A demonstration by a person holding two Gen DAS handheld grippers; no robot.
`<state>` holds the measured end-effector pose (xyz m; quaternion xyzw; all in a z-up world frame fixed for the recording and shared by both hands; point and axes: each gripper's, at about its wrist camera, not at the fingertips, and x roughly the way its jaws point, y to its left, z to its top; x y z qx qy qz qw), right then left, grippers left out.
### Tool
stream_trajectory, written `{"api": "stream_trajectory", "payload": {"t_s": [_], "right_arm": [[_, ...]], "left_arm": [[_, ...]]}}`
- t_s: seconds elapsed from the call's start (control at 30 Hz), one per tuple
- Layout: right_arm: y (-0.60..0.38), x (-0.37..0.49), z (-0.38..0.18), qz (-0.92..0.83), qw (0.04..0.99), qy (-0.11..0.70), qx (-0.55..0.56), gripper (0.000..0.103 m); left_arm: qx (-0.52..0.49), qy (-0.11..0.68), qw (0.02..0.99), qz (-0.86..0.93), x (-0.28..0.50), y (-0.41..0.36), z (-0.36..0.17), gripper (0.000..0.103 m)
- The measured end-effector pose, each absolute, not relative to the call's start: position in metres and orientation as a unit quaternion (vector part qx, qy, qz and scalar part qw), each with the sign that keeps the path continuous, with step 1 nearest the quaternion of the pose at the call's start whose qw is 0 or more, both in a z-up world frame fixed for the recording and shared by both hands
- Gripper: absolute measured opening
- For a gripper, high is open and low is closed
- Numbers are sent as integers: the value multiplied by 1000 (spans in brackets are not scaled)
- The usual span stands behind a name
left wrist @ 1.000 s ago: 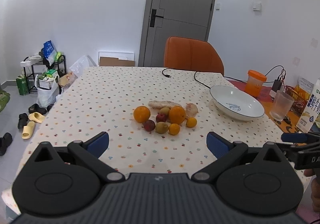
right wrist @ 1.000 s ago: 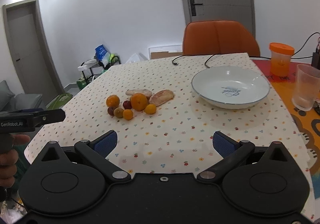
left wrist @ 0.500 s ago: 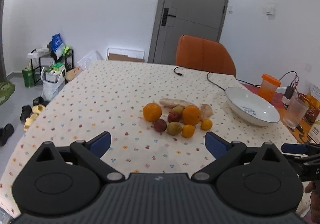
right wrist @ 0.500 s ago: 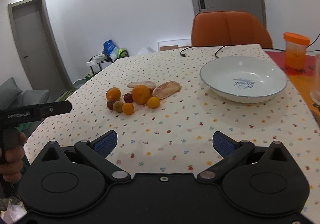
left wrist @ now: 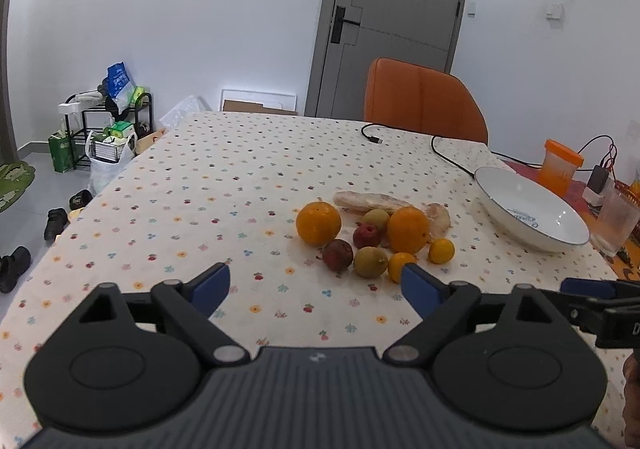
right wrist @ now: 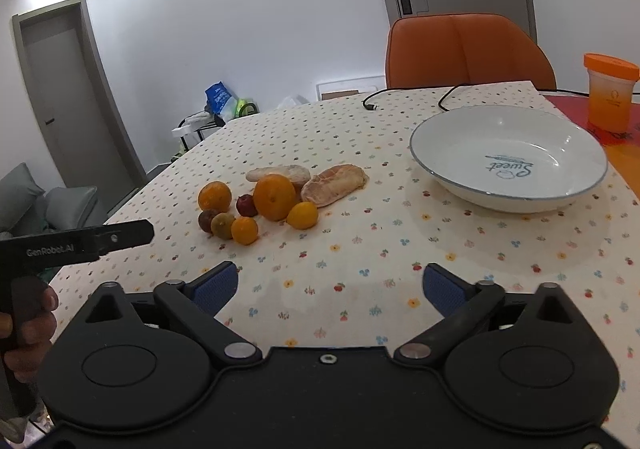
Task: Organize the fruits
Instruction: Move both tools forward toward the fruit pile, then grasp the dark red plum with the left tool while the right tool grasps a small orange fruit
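We approach: fruits [left wrist: 368,233] heaped at table [left wrist: 224,185] centre, bowl [right wrist: 508,159] at three o'clock, seemingly empty. Left gripper [left wrist: 316,285] and right gripper [right wrist: 330,285] closing, nothing between. Next: pick one fruit.

tablecloth [right wrist: 460,249]: cream, dotted with small red, blue and yellow flowers
bowl [right wrist: 508,157]: white, thin blue rim, blue lettering inside
oranges [left wrist: 318,223]: bright orange
small round fruit [left wrist: 337,255]: dark red
chair [right wrist: 468,49]: orange
cup [right wrist: 610,97]: orange lid, orange tint
gripper pads [right wrist: 214,287]: blue on black
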<state>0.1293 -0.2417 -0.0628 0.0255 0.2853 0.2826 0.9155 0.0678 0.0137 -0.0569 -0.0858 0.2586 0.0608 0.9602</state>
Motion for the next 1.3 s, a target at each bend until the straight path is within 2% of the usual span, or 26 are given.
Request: {"api": "stream_trajectory", "payload": {"t_s": [0.13, 0.37, 0.43, 0.9, 1.0, 1.1, 1.3], "right_arm": [[-238, 139, -64, 287, 912, 291, 37, 82], [-226, 156, -68, 297, 905, 300, 40, 70], [-222, 161, -69, 302, 902, 305, 39, 60], [-199, 188, -73, 311, 895, 319, 27, 47], [-199, 193, -73, 309, 895, 319, 32, 47], [-196, 197, -71, 310, 896, 317, 30, 47], [-188, 203, -75, 313, 894, 322, 24, 47]], "left_arm": [[-94, 267, 958, 56, 79, 15, -61, 65], [-97, 267, 957, 53, 95, 18, -66, 49], [-99, 269, 957, 52, 100, 19, -68, 44], [-100, 272, 957, 32, 121, 15, -77, 41], [-105, 271, 956, 30, 124, 17, -77, 38], [-109, 278, 954, 37, 126, 22, -79, 30], [-125, 288, 949, 27, 128, 25, -87, 29]]}}
